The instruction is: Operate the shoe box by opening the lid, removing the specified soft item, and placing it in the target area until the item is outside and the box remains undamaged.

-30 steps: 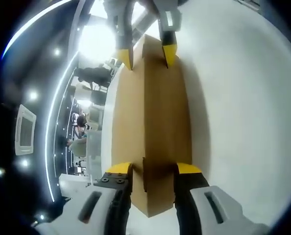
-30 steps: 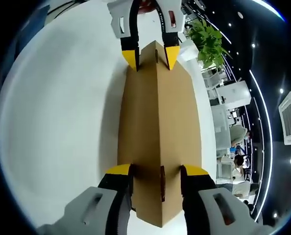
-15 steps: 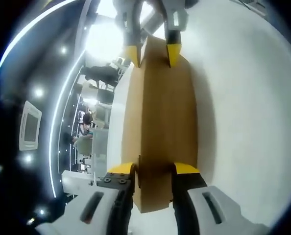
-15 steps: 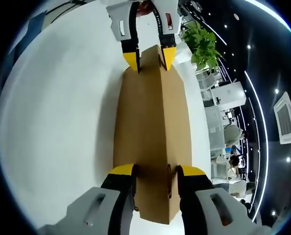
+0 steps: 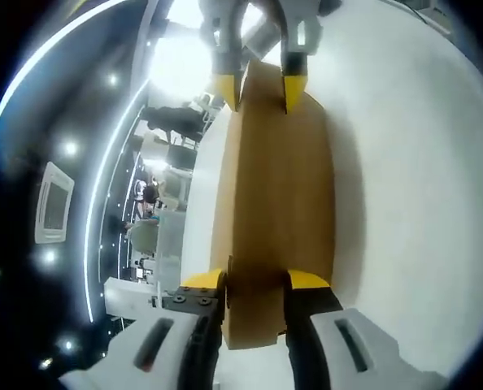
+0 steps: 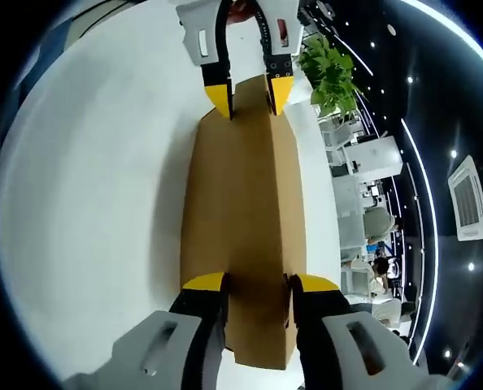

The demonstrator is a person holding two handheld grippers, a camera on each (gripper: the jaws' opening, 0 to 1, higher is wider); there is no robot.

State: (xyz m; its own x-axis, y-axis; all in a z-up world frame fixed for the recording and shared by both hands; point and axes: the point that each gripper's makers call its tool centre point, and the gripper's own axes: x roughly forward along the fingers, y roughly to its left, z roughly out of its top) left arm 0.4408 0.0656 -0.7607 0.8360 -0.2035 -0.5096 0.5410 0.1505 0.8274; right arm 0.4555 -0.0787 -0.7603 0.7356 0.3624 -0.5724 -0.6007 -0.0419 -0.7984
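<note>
Plain brown cardboard shoe box [image 5: 278, 203] on white table [image 6: 87, 203] | left gripper [image 5: 254, 280] and right gripper [image 6: 254, 282] pinch opposite ends, jaws narrower than a second ago | lid closed, lift looks imminent

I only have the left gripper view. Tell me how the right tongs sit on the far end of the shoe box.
Observer: In the right gripper view, the right tongs straddle the end of the shoe box, with both yellow tips pressed against the cardboard.
Operator: Now report what lies beyond my end of the box.
Observer: A potted green plant stands in the background, past the left tongs and off to one side.
</note>
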